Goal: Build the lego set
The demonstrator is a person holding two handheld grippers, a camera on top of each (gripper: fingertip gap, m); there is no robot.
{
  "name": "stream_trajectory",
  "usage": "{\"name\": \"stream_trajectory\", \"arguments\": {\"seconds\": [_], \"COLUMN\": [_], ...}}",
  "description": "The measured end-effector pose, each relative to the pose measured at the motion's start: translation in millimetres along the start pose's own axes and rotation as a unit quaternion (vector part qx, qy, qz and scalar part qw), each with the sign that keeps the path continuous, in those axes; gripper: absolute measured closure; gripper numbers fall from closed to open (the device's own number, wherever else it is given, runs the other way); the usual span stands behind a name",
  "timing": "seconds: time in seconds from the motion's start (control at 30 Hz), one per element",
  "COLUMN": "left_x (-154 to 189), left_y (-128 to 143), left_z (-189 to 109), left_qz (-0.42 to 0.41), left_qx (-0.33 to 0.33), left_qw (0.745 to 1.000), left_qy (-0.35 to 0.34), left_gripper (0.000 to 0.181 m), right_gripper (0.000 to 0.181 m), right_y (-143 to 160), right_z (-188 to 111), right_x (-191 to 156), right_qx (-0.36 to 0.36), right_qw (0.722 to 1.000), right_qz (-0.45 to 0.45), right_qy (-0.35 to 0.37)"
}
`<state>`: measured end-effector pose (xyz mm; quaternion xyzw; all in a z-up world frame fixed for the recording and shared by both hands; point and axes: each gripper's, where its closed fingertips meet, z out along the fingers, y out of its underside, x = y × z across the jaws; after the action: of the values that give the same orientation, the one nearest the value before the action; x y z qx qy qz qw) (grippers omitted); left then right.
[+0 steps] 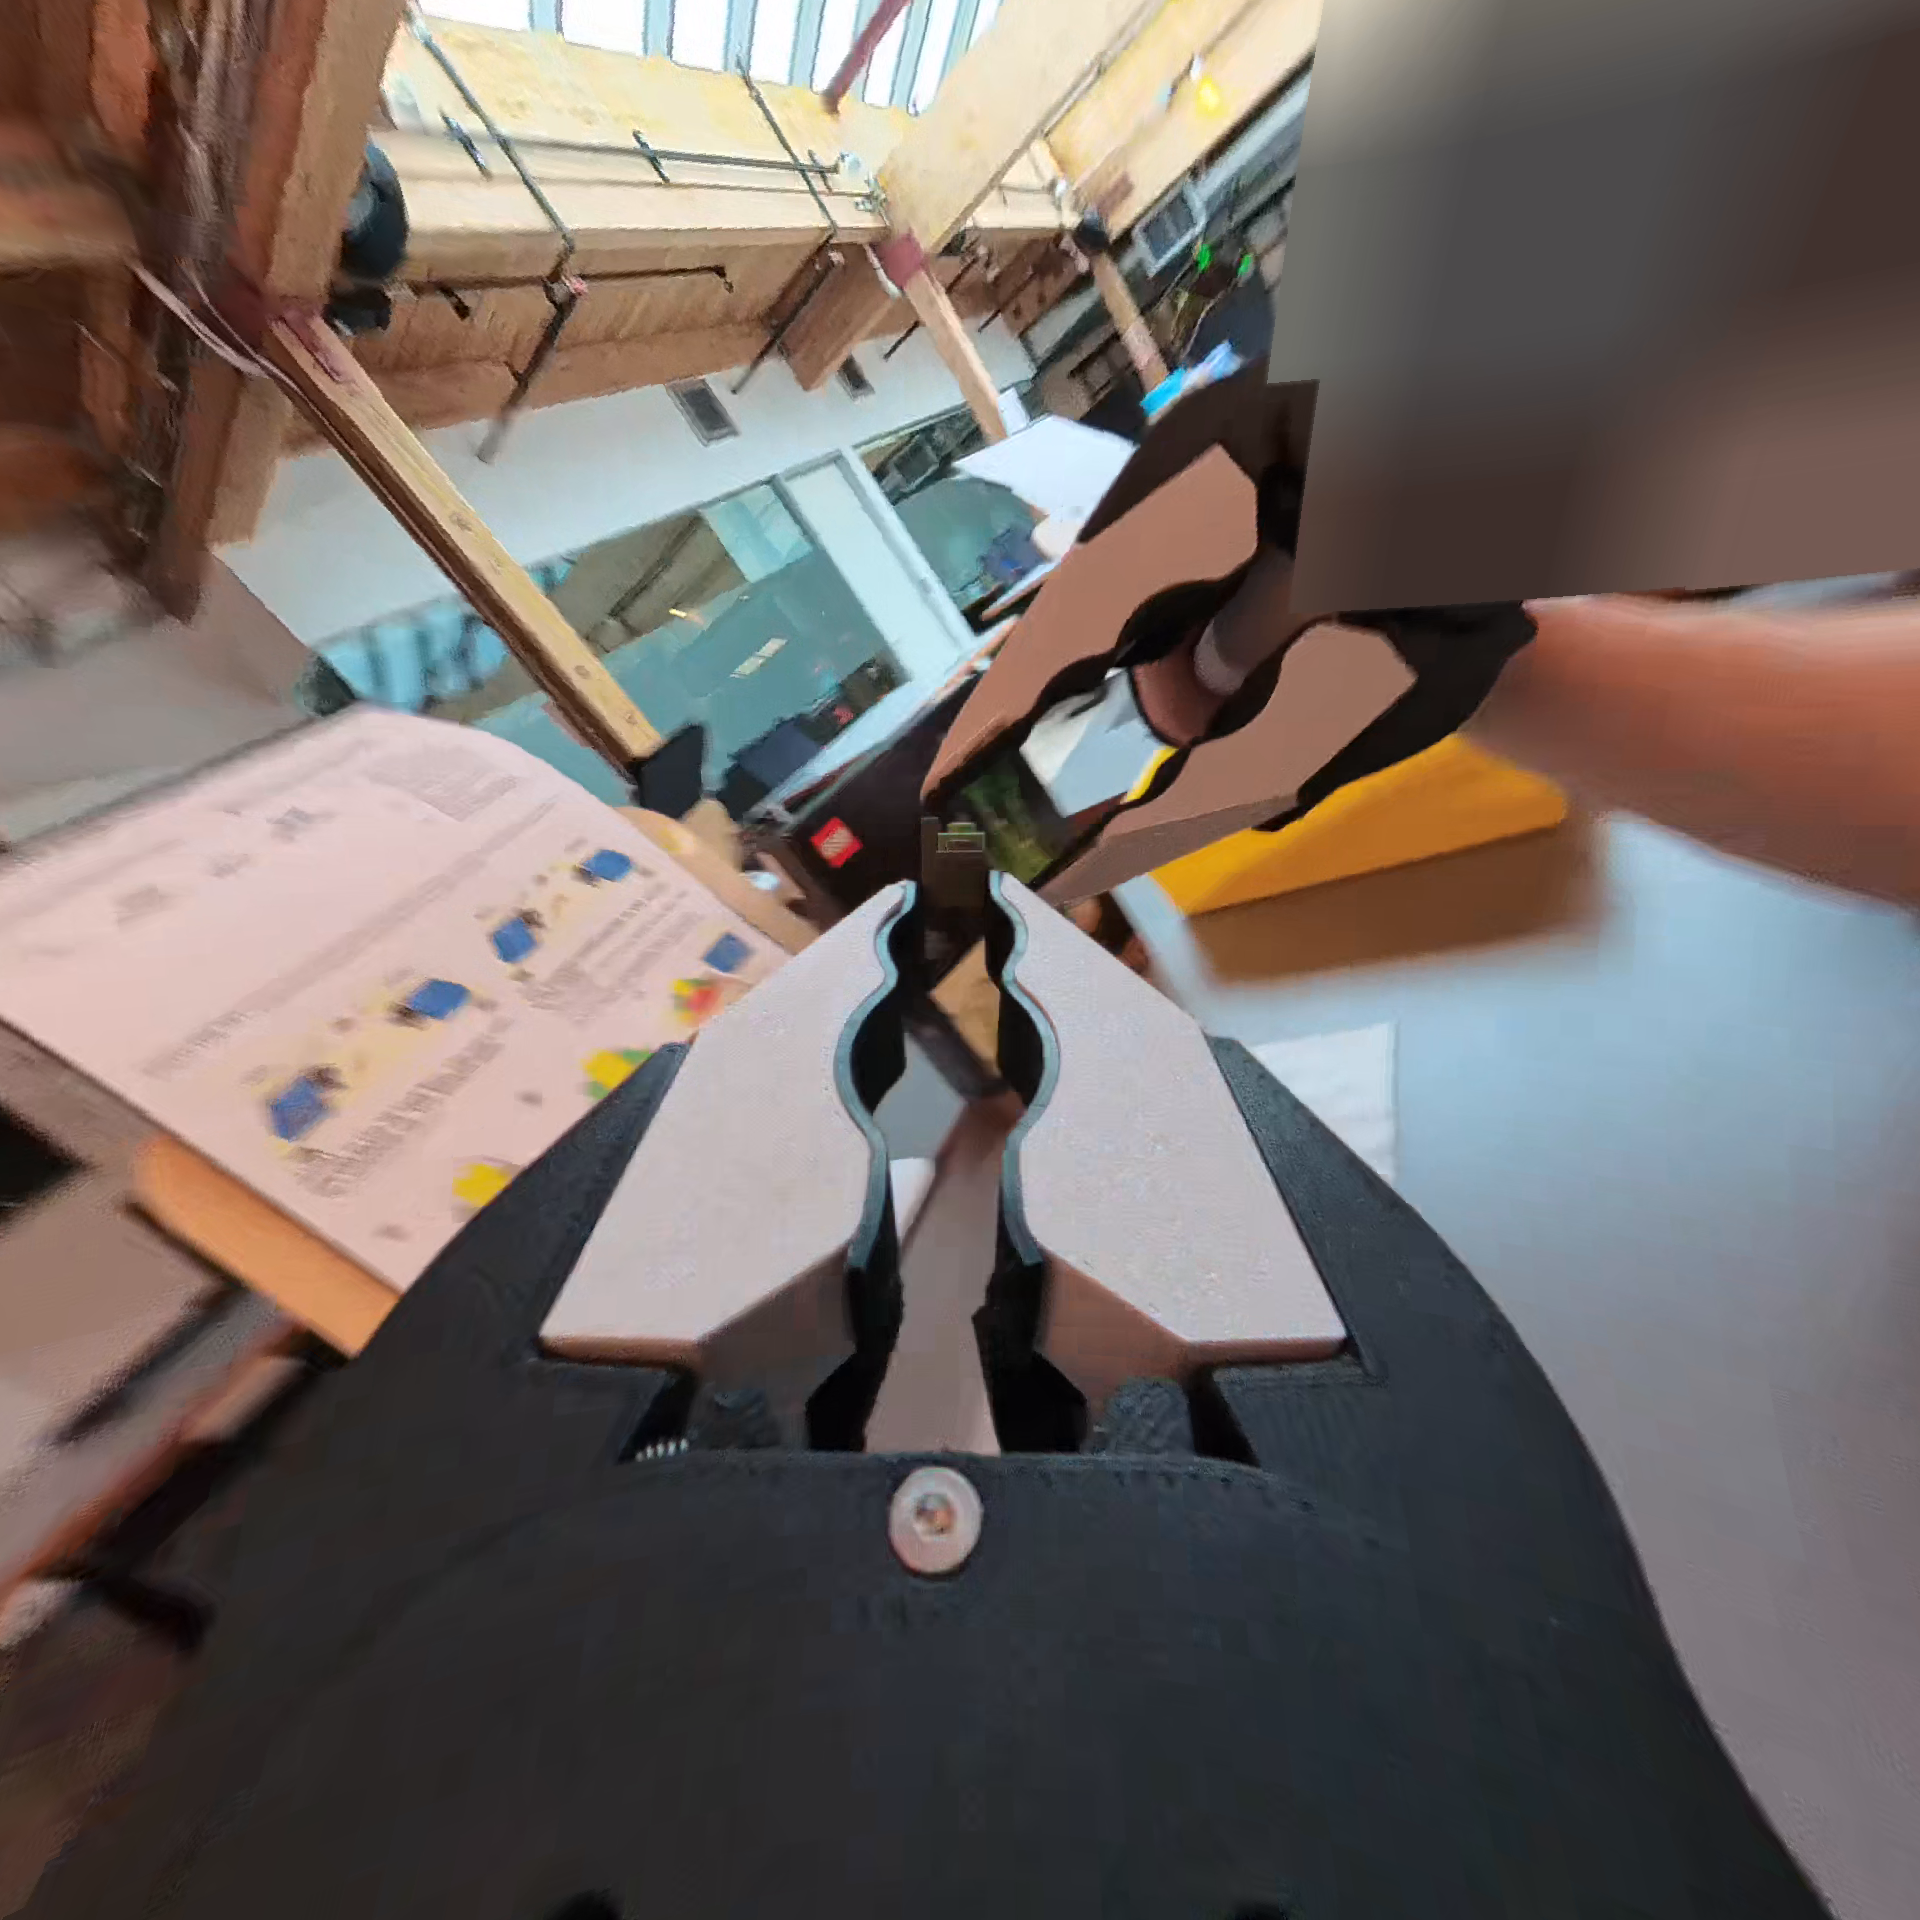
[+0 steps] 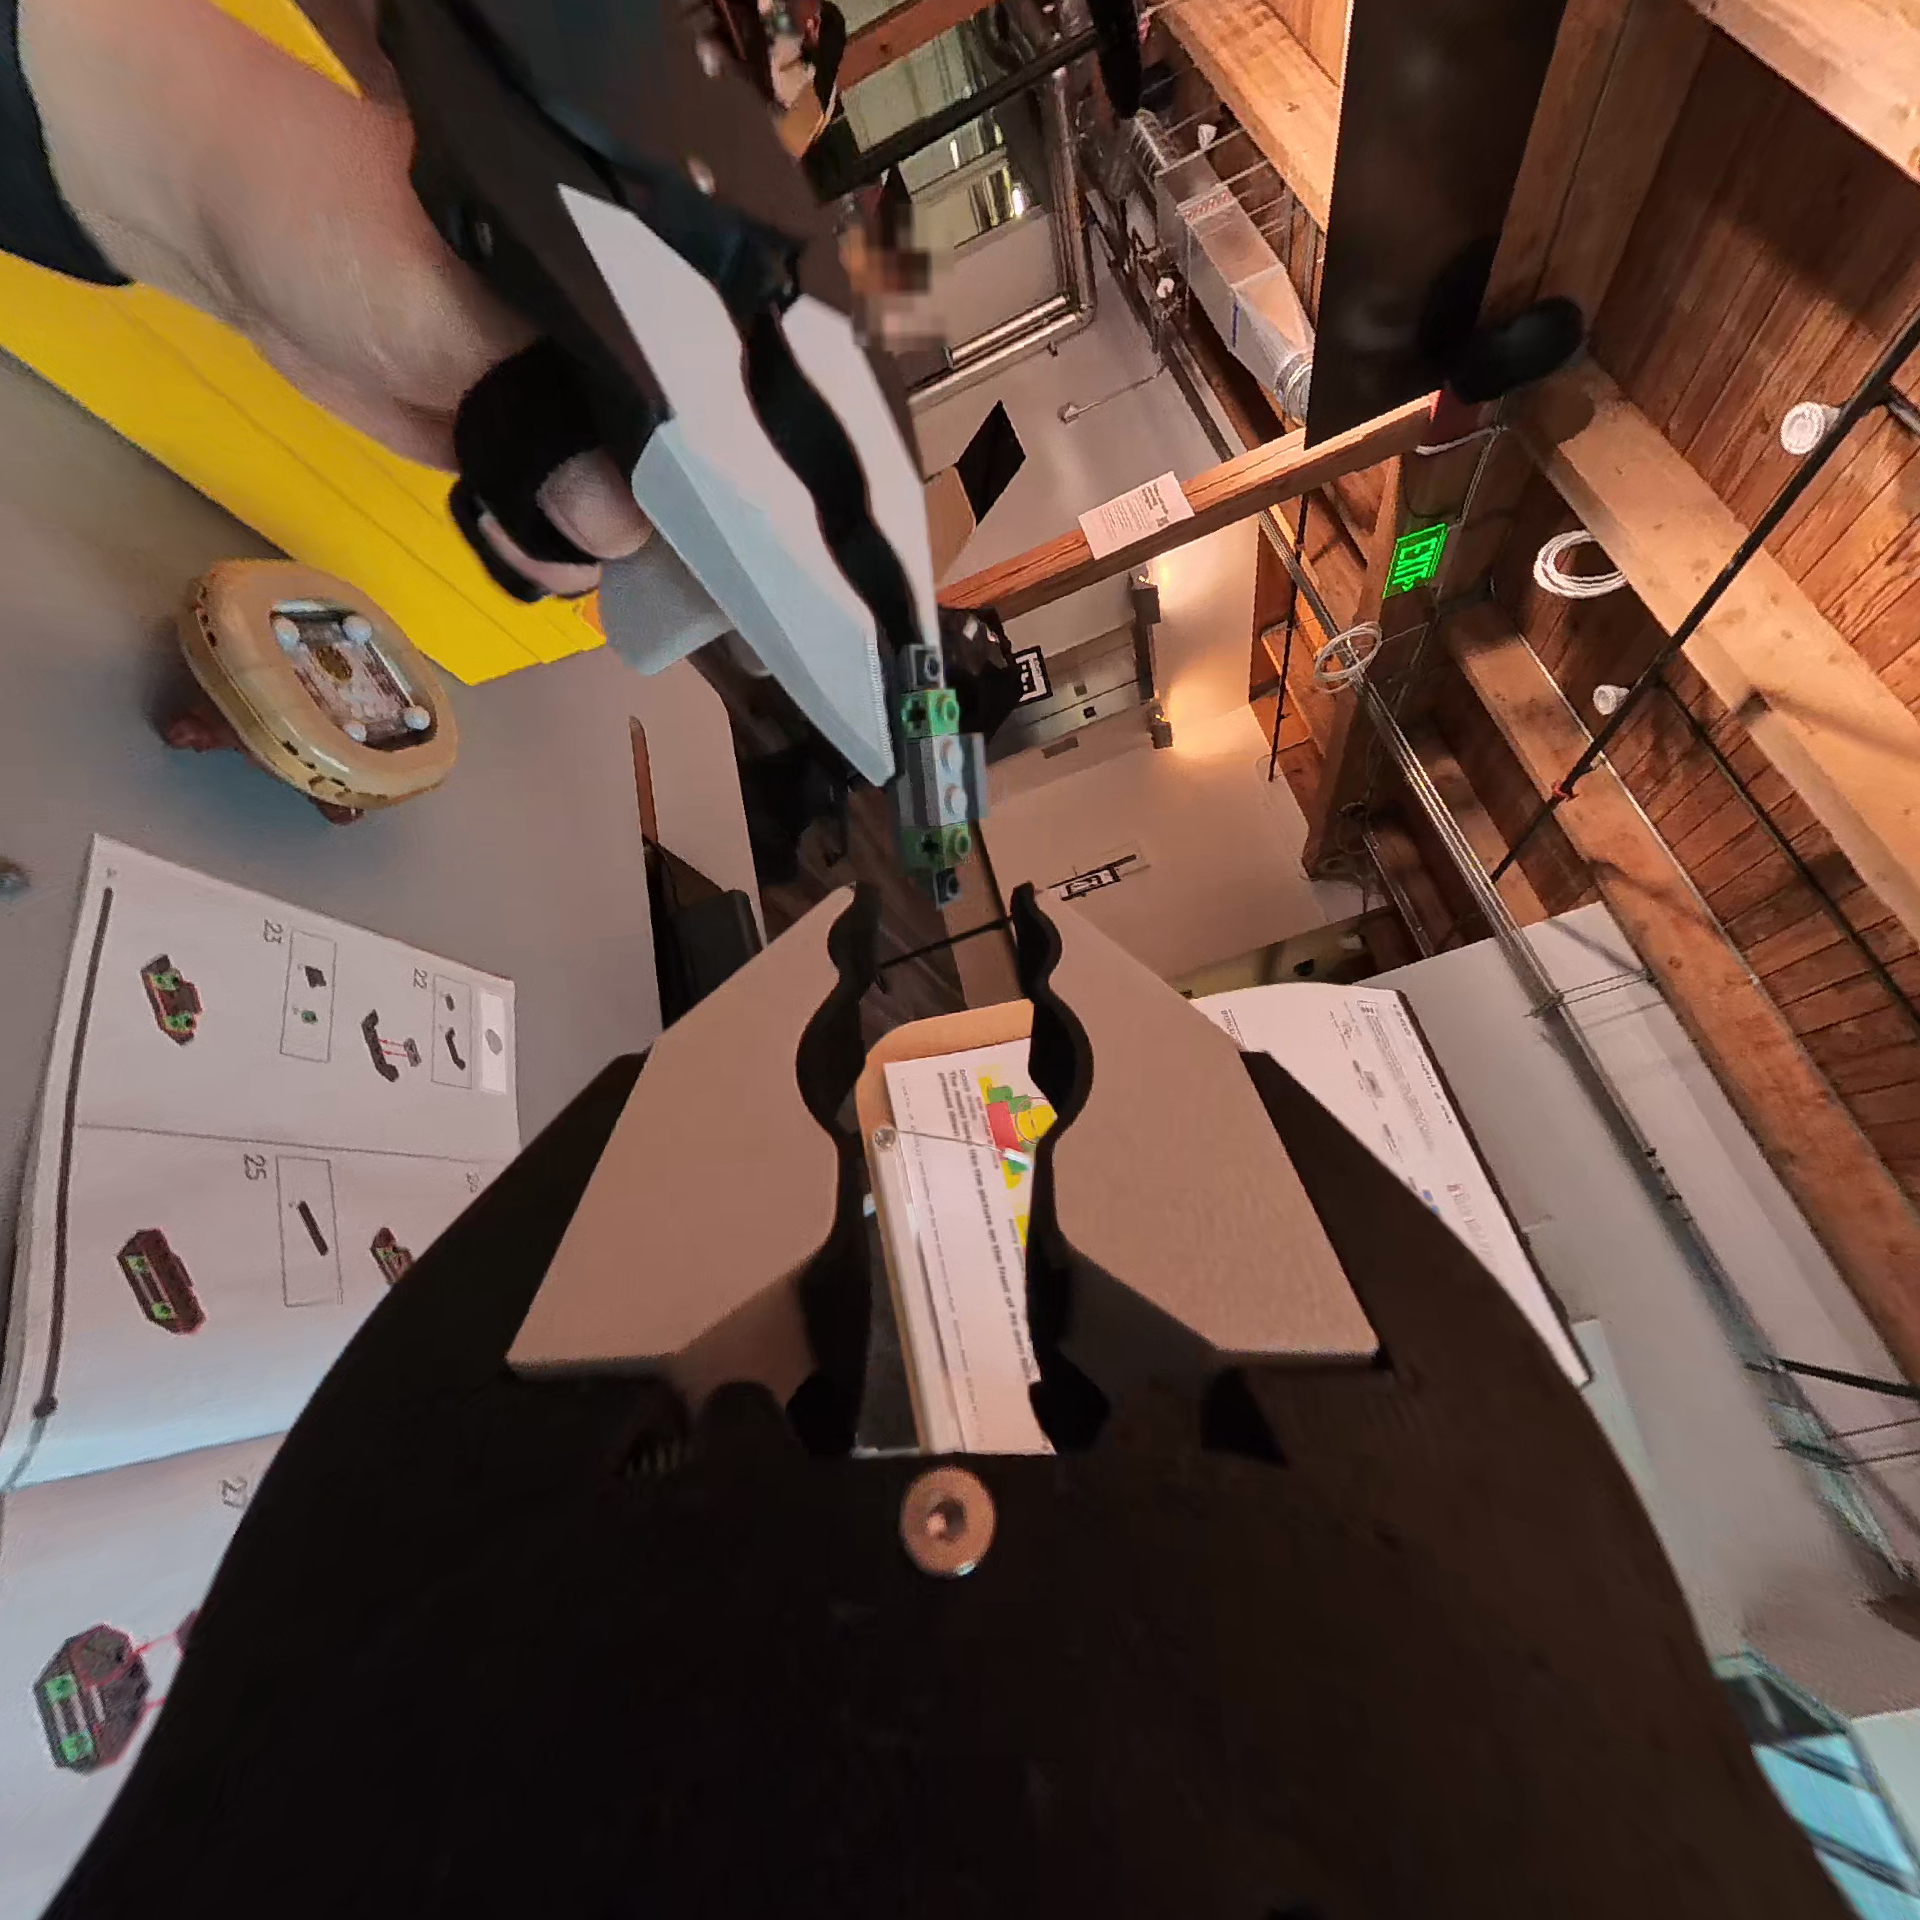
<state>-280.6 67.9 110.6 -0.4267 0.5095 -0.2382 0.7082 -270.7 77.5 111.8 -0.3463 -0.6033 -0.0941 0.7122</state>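
A small Lego assembly (image 2: 940, 774) of grey and green bricks is held up in the air. My left gripper (image 1: 954, 888) is shut on one end of it, and only a grey and green end piece (image 1: 961, 844) shows between its tips. In the right wrist view the left gripper (image 2: 909, 665) comes in from the upper left in a gloved hand. My right gripper (image 2: 943, 902) is open, and its tips stand on either side of the assembly's free end without closing on it. It also shows in the left wrist view (image 1: 992, 831), coming from the upper right.
An open instruction booklet (image 2: 260, 1143) lies on the grey table (image 2: 540, 831). Printed sheets on a wooden board (image 1: 364, 935) stand beside it. A yellow box (image 1: 1351, 821) and a round tan dish (image 2: 317, 691) sit on the table. A person's forearm (image 1: 1714, 717) reaches across. Left and right tips are no more than a few centimetres apart.
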Motion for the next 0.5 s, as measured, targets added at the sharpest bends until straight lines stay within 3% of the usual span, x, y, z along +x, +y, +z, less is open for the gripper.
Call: {"name": "stream_trajectory", "arguments": {"seconds": [0.07,0.2,0.4,0.5], "left_x": [-4.7,-11.3,-16.9,-16.2], "left_y": [-0.8,-3.1,5.5,7.6], "left_z": [0.6,3.0,4.7,4.7], "left_qz": [-0.113,-0.303,-0.44,-0.459], "left_qx": [0.025,0.071,0.087,0.088], "left_qw": [0.993,0.947,0.886,0.874], "left_qy": [0.026,0.077,0.121,0.133], "left_gripper": [0.173,0.172,0.173,0.173], "right_gripper": [0.154,0.154,0.155,0.156], "right_y": [0.0,-0.2,-1.0,0.7], "right_z": [0.6,3.1,8.6,11.6], "right_x": [2.7,4.9,2.4,-0.3], "right_qx": [0.007,0.003,0.0,-0.004], "right_qw": [1.0,1.0,0.999,1.0], "right_qz": [0.014,0.004,0.002,0.001], "right_qy": [0.007,0.025,0.032,0.03]}}
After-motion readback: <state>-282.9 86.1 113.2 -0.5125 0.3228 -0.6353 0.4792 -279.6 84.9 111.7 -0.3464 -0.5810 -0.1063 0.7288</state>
